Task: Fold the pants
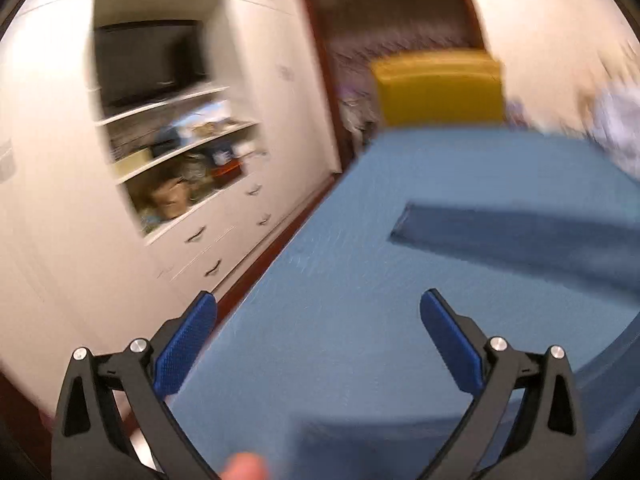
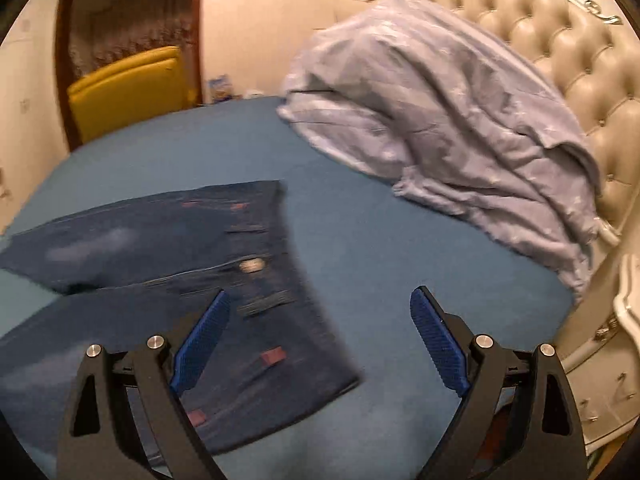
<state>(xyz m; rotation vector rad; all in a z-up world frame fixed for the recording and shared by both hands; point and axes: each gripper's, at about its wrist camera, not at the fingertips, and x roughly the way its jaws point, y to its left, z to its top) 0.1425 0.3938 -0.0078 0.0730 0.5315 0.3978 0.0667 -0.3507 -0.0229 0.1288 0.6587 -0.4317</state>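
Dark blue jeans (image 2: 168,280) lie spread flat on the blue bed sheet (image 2: 360,248), waistband toward the right, legs running off to the left. My right gripper (image 2: 320,332) is open and empty above the waistband's right edge. In the blurred left wrist view one pant leg (image 1: 520,236) lies across the right side, its hem end at the middle. My left gripper (image 1: 318,332) is open and empty above the bare sheet (image 1: 320,280), near the bed's left edge and short of the leg.
A crumpled pale blue duvet (image 2: 440,120) lies against the tufted cream headboard (image 2: 560,52). A yellow chair (image 2: 128,88) stands past the bed's far edge, by a dark doorway. A white wardrobe with shelves and drawers (image 1: 180,140) runs along the bed's left side.
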